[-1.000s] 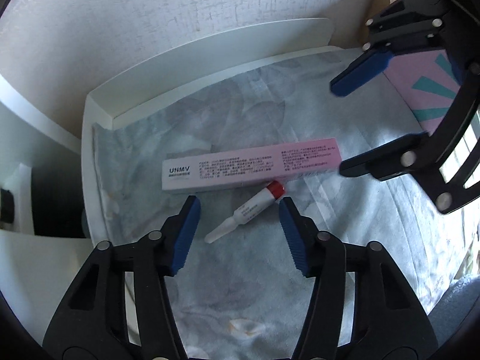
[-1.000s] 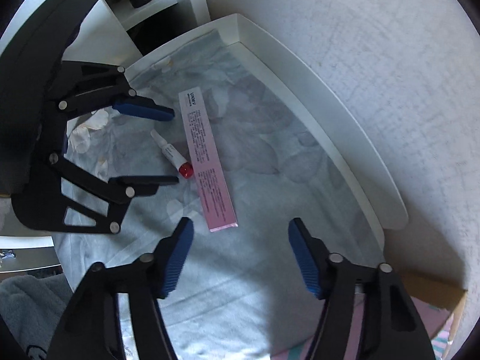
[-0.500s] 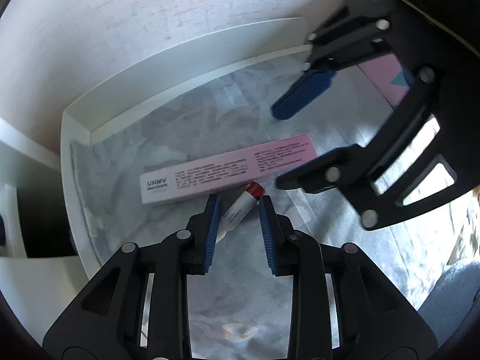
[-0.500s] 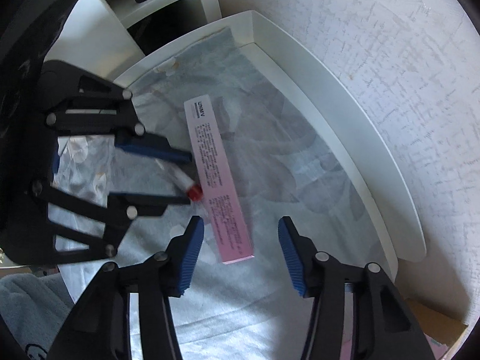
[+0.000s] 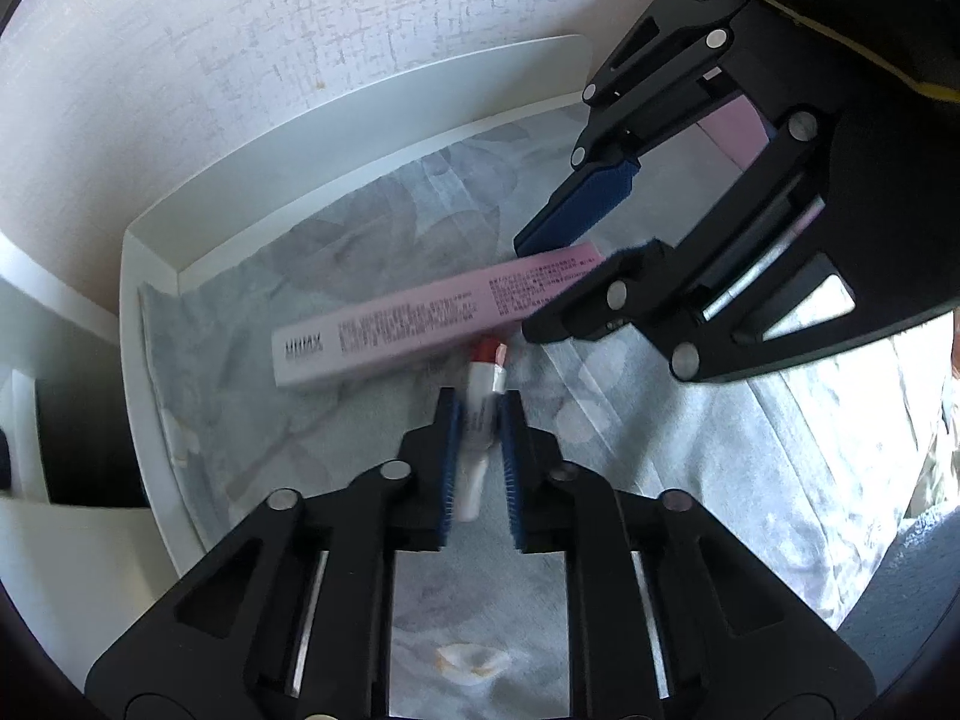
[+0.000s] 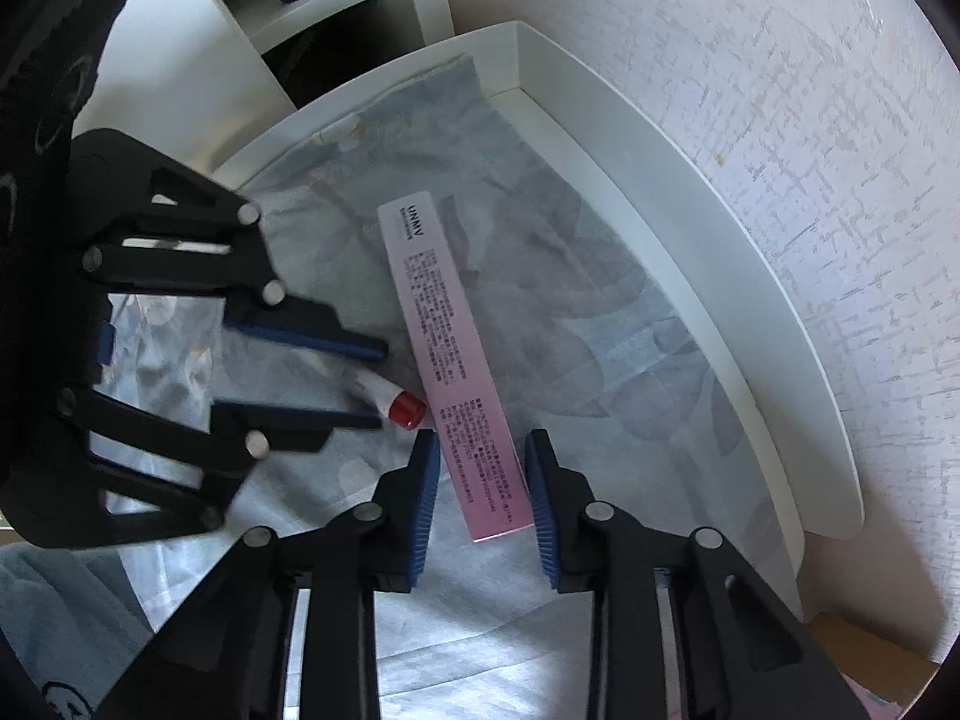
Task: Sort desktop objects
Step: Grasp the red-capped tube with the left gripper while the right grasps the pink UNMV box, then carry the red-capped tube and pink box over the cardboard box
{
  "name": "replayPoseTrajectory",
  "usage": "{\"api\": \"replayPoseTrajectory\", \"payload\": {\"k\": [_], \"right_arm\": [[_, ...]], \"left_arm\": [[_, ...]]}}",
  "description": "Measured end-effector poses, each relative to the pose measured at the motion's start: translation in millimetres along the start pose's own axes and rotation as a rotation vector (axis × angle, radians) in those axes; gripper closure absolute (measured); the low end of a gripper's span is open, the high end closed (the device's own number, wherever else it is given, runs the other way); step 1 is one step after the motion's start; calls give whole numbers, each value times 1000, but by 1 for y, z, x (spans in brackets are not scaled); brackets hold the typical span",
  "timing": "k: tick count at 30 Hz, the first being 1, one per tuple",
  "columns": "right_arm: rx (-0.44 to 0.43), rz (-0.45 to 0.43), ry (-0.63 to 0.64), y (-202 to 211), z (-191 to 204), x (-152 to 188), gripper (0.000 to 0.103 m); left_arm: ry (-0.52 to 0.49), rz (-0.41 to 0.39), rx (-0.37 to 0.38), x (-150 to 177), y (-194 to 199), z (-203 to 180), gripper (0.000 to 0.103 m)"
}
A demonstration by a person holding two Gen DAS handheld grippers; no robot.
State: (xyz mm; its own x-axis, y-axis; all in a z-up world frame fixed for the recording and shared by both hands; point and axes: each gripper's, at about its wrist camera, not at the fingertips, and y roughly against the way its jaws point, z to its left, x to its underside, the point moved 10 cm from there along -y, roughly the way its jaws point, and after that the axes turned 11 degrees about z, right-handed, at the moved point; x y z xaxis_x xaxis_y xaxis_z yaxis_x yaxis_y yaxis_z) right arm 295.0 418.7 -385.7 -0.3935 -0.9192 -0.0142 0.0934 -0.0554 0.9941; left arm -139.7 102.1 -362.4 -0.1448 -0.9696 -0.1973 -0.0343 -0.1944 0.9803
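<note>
A small white tube with a red cap (image 5: 480,408) lies on the blue-grey cloth, and my left gripper (image 5: 480,414) is shut on its body; the cap sticks out ahead. In the right wrist view the tube (image 6: 393,399) shows between the left gripper's fingers. A long pink box marked UNMV (image 5: 420,318) lies just beyond the tube. My right gripper (image 6: 483,450) has its blue pads around the box's near end (image 6: 474,438), closed onto its sides. The right gripper (image 5: 576,252) also shows in the left wrist view at the box's right end.
The cloth covers a white tray-like desk corner with a raised rim (image 6: 720,276) against a textured white wall. A white shelf unit (image 6: 252,42) stands at the far left. A cardboard edge (image 6: 870,654) shows at the lower right.
My left gripper closed from open onto the tube. My right gripper moved in toward the pink box and narrowed its jaws around the box's near end.
</note>
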Motion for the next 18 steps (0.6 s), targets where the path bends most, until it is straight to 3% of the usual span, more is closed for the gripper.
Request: {"api": "replayPoseTrajectory", "payload": {"k": [5, 12, 18], "right_arm": [[13, -8, -15, 1, -1, -1, 82], [-47, -65, -77, 21, -3, -4, 82], [-74, -104, -95, 53, 6, 1, 82]], "left_arm": [[35, -10, 19, 5, 2, -4, 93], [84, 2, 13, 12, 11, -9, 93], [94, -26, -4, 10, 47, -24, 93]]}}
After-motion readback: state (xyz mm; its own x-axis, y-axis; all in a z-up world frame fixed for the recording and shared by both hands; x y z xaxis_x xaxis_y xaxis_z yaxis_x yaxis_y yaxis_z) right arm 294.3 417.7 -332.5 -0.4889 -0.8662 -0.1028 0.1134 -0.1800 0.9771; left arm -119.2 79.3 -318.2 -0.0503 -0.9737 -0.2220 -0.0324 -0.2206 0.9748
